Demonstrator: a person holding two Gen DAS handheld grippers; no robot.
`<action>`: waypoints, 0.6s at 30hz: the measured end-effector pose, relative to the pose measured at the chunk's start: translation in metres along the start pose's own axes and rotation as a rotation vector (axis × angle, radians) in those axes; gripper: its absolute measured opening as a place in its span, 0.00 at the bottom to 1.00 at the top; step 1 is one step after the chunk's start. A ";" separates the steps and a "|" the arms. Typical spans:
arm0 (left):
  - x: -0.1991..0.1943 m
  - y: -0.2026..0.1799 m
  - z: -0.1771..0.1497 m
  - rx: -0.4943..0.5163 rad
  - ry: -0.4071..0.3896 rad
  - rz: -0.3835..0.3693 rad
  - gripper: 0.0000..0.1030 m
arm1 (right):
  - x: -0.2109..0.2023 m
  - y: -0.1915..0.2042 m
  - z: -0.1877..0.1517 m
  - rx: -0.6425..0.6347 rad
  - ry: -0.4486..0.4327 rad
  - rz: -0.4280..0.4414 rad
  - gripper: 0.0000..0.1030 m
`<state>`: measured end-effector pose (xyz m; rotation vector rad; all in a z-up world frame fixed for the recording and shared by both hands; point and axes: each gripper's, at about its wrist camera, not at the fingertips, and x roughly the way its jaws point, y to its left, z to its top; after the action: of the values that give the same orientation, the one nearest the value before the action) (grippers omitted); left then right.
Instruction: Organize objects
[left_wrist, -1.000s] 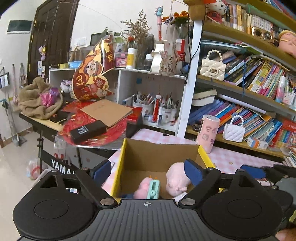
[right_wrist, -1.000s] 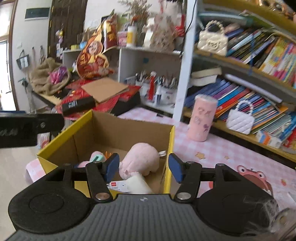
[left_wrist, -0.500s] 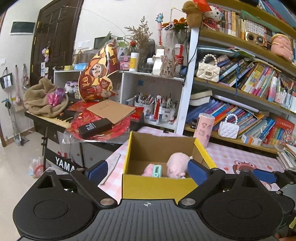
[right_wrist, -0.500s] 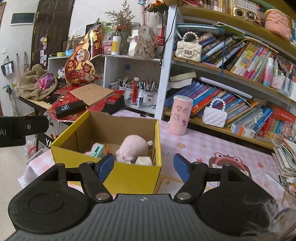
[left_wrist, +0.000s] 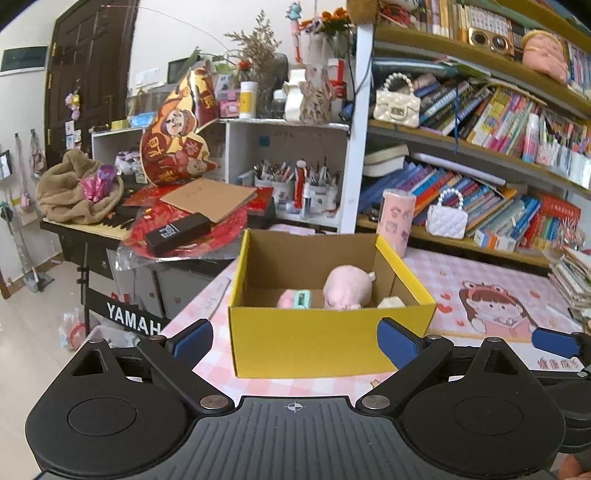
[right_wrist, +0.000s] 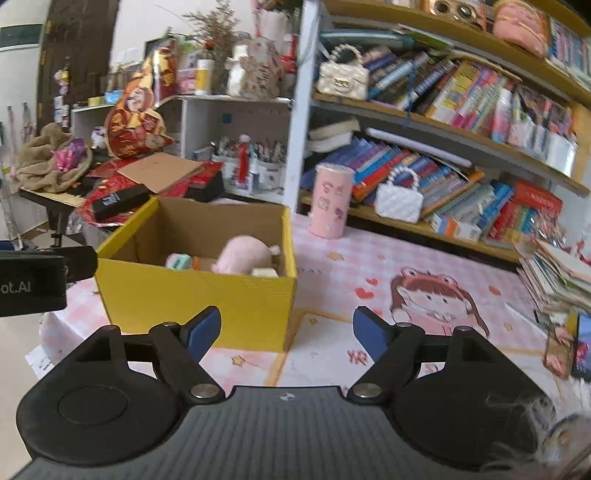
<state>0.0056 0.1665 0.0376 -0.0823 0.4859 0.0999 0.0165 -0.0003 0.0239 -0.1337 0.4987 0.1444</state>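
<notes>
Nearest to me, the left gripper is held level with its blue-padded fingers spread wide and nothing between them, pointed at the front wall of the yellow cardboard box, which stands just beyond the fingertips without touching them. The right gripper sits beside it, likewise released and empty, its fingers straddling the box's right front corner from a little way back. The box rests on a pink checked tablecloth near the table's left edge, where the cloth drops off toward the floor; to the box's right the cloth lies open, printed with a cartoon girl in a frog hat. Inside the box lie a pink plush toy, a small mint-green toy beside it, and a pale cream block in the right front corner. Behind the box stands a pink printed tumbler, close to its far right corner. Left of the table, a black keyboard carries red paper, a flat brown cardboard sheet and a black rectangular case. At the back, wooden bookshelves hold leaning books and a white quilted handbag.
</notes>
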 end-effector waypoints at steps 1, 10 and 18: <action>0.001 -0.002 -0.002 0.005 0.005 -0.001 0.94 | 0.001 -0.002 -0.003 0.008 0.006 -0.012 0.77; 0.018 -0.031 -0.016 0.047 0.046 -0.029 0.94 | 0.010 -0.036 -0.025 0.087 0.047 -0.114 0.80; 0.028 -0.069 -0.037 0.177 0.098 -0.125 0.95 | -0.003 -0.071 -0.055 0.140 0.063 -0.221 0.83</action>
<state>0.0214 0.0966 -0.0046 0.0564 0.5845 -0.0705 0.0001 -0.0789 -0.0161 -0.0558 0.5519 -0.1117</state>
